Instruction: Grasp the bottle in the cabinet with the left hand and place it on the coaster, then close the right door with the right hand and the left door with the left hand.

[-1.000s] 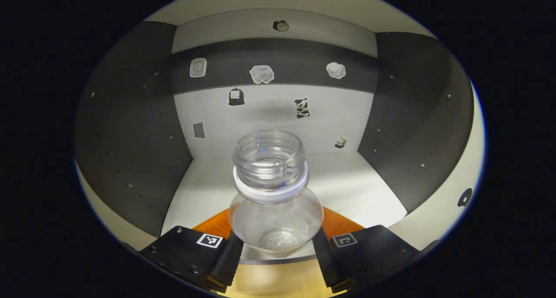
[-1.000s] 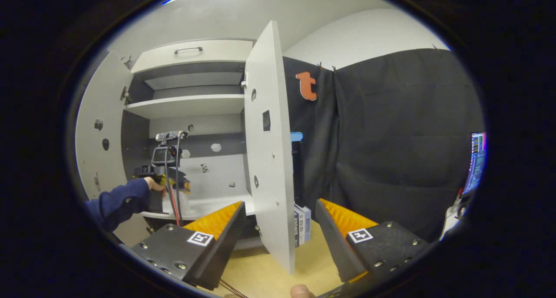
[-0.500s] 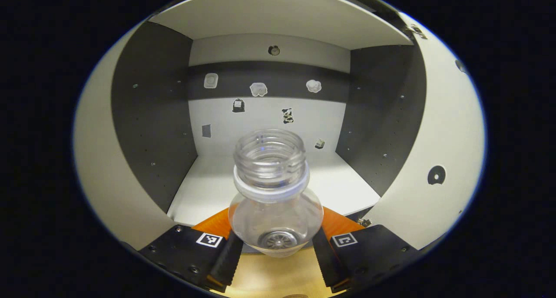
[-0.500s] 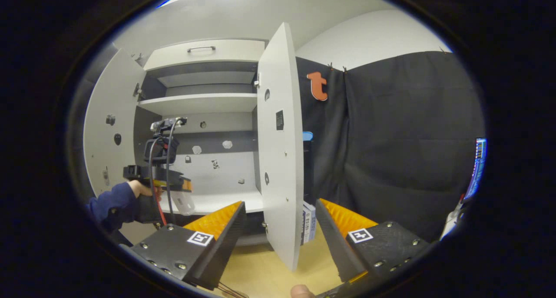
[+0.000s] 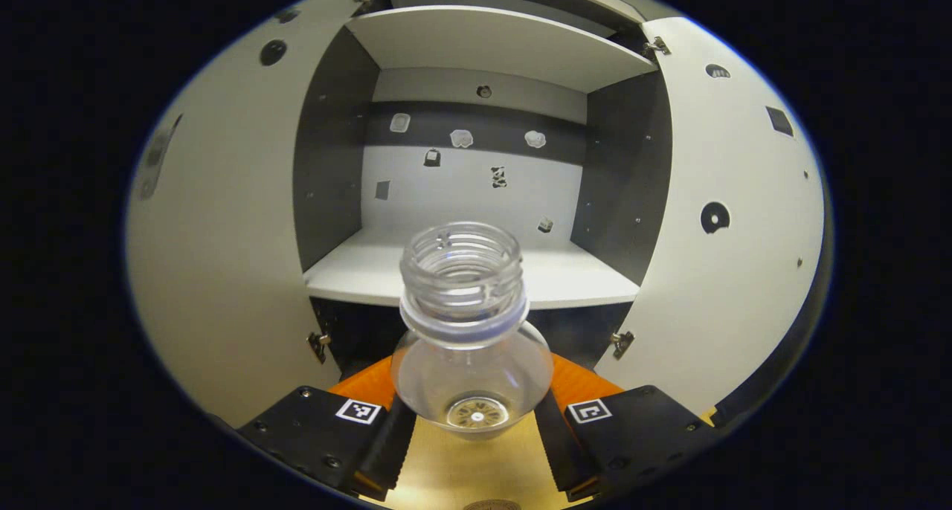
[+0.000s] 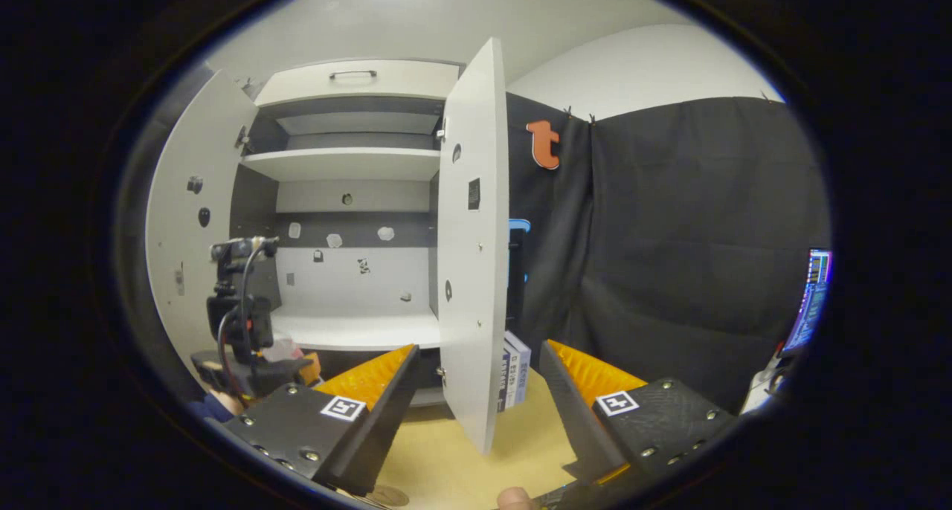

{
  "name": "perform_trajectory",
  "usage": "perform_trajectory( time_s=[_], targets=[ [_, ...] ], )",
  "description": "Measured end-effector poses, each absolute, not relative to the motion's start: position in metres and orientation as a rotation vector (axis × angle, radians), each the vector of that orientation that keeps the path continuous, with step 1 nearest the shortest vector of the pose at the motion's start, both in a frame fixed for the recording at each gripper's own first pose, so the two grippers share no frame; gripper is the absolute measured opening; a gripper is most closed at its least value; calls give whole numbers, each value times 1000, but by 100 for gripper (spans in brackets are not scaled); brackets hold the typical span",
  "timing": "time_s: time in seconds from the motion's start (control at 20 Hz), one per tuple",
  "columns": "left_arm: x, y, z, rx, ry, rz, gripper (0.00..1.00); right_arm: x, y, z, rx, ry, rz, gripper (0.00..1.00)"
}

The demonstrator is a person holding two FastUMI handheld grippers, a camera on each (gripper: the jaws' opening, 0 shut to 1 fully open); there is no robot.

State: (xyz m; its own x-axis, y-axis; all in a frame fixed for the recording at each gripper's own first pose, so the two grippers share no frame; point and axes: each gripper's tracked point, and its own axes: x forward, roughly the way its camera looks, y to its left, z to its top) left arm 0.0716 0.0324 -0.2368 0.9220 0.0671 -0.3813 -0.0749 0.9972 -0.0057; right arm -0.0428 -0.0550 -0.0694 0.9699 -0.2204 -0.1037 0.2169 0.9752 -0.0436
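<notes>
A clear, capless plastic bottle (image 5: 465, 324) is upright between the fingers of my left gripper (image 5: 470, 402), which is shut on its body. It hangs in front of the open cabinet, above the wooden table (image 5: 476, 465), outside the lower shelf (image 5: 476, 276). A round brown disc (image 5: 491, 505), seemingly the coaster, peeks in at the bottom edge. In the right gripper view my right gripper (image 6: 476, 380) is open and holds nothing. The right door (image 6: 472, 257) stands edge-on just beyond its fingers. The left gripper (image 6: 245, 346) shows low at the left there.
Both cabinet doors stand wide open: the left door (image 5: 216, 257) and the right door (image 5: 729, 257). Small stickers dot the cabinet's back wall (image 5: 476, 175). A boxed item (image 6: 515, 369) stands behind the right door, and a lit screen (image 6: 811, 294) is at the far right.
My left gripper has drawn the bottle back out of the cabinet and lower, over the table. The right gripper stays open and has shifted only slightly.
</notes>
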Motion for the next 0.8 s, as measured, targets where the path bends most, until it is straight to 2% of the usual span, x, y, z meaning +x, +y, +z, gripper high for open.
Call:
perform_trajectory(
  time_s=[0.3,0.8],
  targets=[
    [27,44,-284,22,345,67,77,-43,-54,-76,-52,149,-213,96],
    [-37,20,-378,57,400,-50,77,-42,-50,-80,-83,197,-177,97]
  ],
)
